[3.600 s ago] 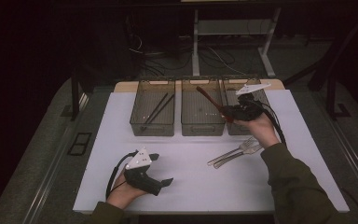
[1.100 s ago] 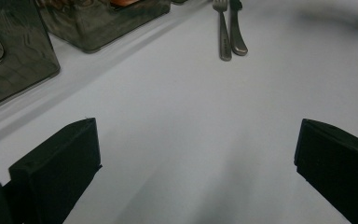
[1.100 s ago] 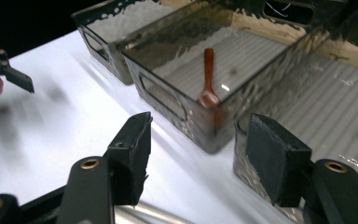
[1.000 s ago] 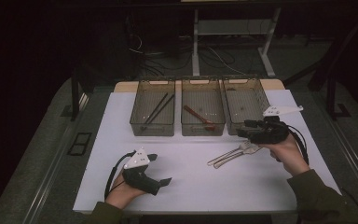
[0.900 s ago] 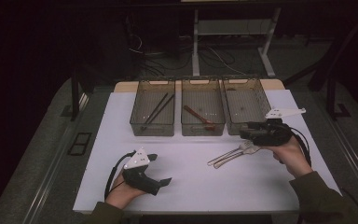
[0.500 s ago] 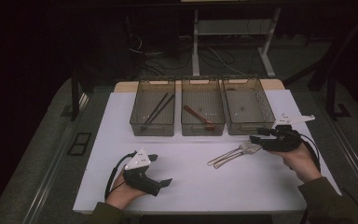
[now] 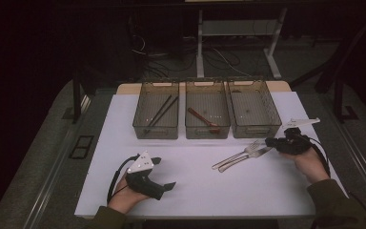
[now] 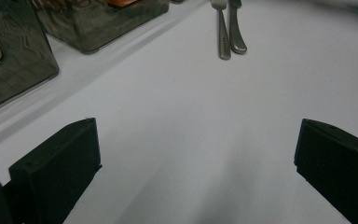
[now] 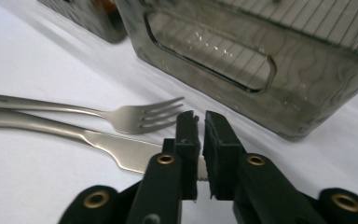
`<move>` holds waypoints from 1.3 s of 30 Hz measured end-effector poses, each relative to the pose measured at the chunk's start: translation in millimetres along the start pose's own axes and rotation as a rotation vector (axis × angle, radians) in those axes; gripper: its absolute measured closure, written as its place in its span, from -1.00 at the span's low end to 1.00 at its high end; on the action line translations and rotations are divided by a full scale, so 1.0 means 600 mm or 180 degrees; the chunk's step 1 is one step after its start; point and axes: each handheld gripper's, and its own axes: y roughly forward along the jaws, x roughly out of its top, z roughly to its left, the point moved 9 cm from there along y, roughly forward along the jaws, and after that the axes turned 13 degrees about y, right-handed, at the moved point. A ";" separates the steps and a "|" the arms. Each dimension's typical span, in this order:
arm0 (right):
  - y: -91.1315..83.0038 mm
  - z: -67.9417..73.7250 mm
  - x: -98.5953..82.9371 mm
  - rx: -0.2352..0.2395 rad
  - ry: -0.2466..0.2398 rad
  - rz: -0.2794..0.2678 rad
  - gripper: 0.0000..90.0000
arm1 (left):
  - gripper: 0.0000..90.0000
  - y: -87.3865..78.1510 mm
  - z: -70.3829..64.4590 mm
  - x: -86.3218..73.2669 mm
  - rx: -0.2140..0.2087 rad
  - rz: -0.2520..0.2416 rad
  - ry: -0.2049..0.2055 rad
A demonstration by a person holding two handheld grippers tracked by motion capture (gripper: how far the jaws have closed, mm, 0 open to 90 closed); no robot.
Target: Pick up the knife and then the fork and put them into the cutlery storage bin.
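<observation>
White table (image 7: 195,191): my right gripper (image 9: 199,122) nearly closes at the knife (image 9: 116,150) tip beside the fork (image 9: 140,116); my left gripper (image 8: 191,154) rests wide open.

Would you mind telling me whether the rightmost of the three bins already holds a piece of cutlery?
No, the rightmost bin looks bare inside, while the fork and knife lie on the table before it.

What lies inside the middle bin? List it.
Inside the middle bin lies one reddish-brown utensil, angled across the floor. Its exact type is unclear, and the near wall hides part of the floor.
</observation>
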 end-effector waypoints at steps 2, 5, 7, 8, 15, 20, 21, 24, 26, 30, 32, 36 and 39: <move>0.008 -0.002 -0.001 -0.0023 -0.0005 0.0044 0.92 | -1.00 0.001 -0.002 0.001 0.0007 -0.0007 -0.0008; 0.022 -0.002 -0.001 -0.0040 -0.0037 0.0098 0.97 | -1.00 0.001 -0.004 0.001 0.0003 0.0013 0.0018; 0.031 -0.001 0.000 -0.0042 -0.0031 0.0125 0.97 | -1.00 0.002 -0.003 0.001 0.0009 0.0013 0.0008; 0.035 -0.002 -0.001 -0.0047 -0.0031 0.0148 0.97 | -1.00 0.003 -0.003 0.000 0.0004 0.0020 0.0010; 0.047 -0.002 -0.007 -0.0081 -0.0065 0.0255 0.97 | -1.00 0.002 -0.004 0.000 0.0006 0.0025 0.0020; 0.042 -0.001 -0.012 -0.0080 -0.0087 0.0302 0.98 | -1.00 0.001 -0.005 0.001 0.0008 0.0014 0.0018; 0.041 -0.001 -0.013 -0.0077 -0.0099 0.0311 0.98 | -1.00 0.001 -0.004 0.000 0.0008 0.0018 0.0020; 0.037 0.002 -0.018 -0.0050 -0.0118 0.0361 0.98 | -1.00 0.002 -0.005 0.001 0.0009 0.0015 0.0013; 0.034 0.004 -0.021 -0.0056 -0.0143 0.0386 0.98 | -1.00 0.002 -0.005 0.000 0.0004 0.0024 0.0017; 0.028 0.011 -0.030 -0.0035 -0.0199 0.0455 0.98 | -1.00 0.002 -0.005 0.000 0.0000 0.0024 0.0011; 0.025 0.015 -0.034 -0.0026 -0.0229 0.0480 0.98 | -1.00 0.002 -0.005 0.000 0.0000 0.0025 0.0012; 0.018 0.022 -0.043 -0.0002 -0.0241 0.0519 0.98 | -1.00 0.001 -0.005 0.000 0.0003 0.0015 0.0014; 0.013 0.028 -0.050 0.0024 -0.0244 0.0542 0.98 | -1.00 0.001 -0.005 0.000 0.0002 0.0012 0.0012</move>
